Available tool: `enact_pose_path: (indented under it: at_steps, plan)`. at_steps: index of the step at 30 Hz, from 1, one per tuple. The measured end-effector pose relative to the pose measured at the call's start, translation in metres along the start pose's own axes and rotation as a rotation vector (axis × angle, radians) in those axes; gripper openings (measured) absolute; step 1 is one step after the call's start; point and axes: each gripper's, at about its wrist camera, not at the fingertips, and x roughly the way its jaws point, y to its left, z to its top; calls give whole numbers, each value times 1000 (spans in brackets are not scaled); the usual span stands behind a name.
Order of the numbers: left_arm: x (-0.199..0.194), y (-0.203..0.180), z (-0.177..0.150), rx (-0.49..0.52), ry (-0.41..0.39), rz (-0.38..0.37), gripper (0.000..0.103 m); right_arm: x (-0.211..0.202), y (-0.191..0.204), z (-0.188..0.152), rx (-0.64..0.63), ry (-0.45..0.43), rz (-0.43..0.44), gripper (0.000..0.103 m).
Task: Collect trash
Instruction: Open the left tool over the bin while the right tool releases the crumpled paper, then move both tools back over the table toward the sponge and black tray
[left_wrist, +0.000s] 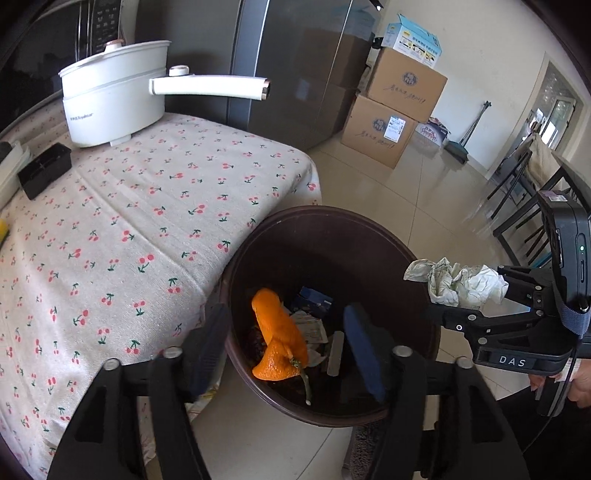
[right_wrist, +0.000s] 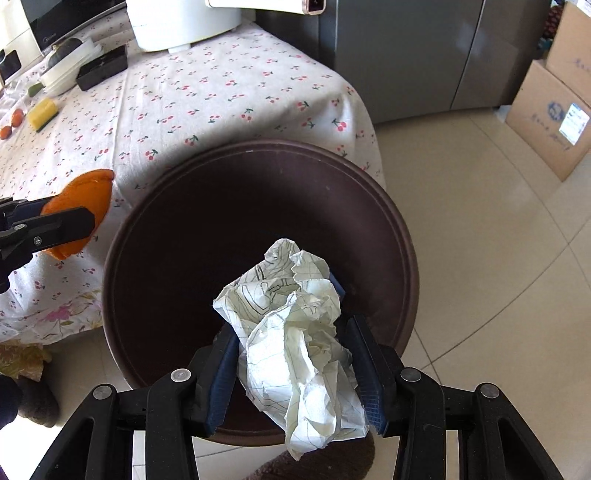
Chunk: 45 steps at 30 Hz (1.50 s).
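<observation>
The right claw (right_wrist: 291, 354) is clamped on a crumpled paper wad (right_wrist: 295, 332), white with dark line printing, and holds it directly over the open mouth of the dark brown trash bin (right_wrist: 391, 229). To the bin's left, the left claw (right_wrist: 66, 218) grips an orange peel (right_wrist: 85, 199) above the edge of the counter (right_wrist: 207, 96), whose cherry-print cloth hangs down just behind the bin's rim. Farther behind the bin on that counter stand a white pot (right_wrist: 177, 26) and a black tray (right_wrist: 103, 68), with a yellow sponge (right_wrist: 43, 112) to the far left, and cardboard boxes (right_wrist: 550, 114) sit on the tiled floor well to the bin's right.
</observation>
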Motion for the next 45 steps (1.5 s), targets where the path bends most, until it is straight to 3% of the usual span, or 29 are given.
enact_pose_path:
  at_steps: [6, 15, 18, 21, 22, 37, 45]
  plan:
    - [1, 1, 0, 27, 15, 91, 85, 3, -5, 0, 9, 7, 1, 51]
    - [-17, 19, -5, -9, -3, 139, 87, 4, -1, 3, 7, 8, 0, 52]
    - [-24, 25, -7, -14, -7, 157, 88, 3, 2, 5, 14, 1, -3, 55]
    - [-31, 30, -10, -21, -9, 173, 88, 3, 3, 9, 51, 4, 18, 76]
    - [-33, 33, -11, -26, -8, 177, 88, 3, 4, 10, 53, 3, 29, 77]
    - [-57, 66, -20, -97, -14, 237, 88, 8, 37, 23, 10, 28, 45, 82]
    - [-83, 106, -28, -191, -34, 299, 89, 5, 61, 42, 11, 14, 83, 85]
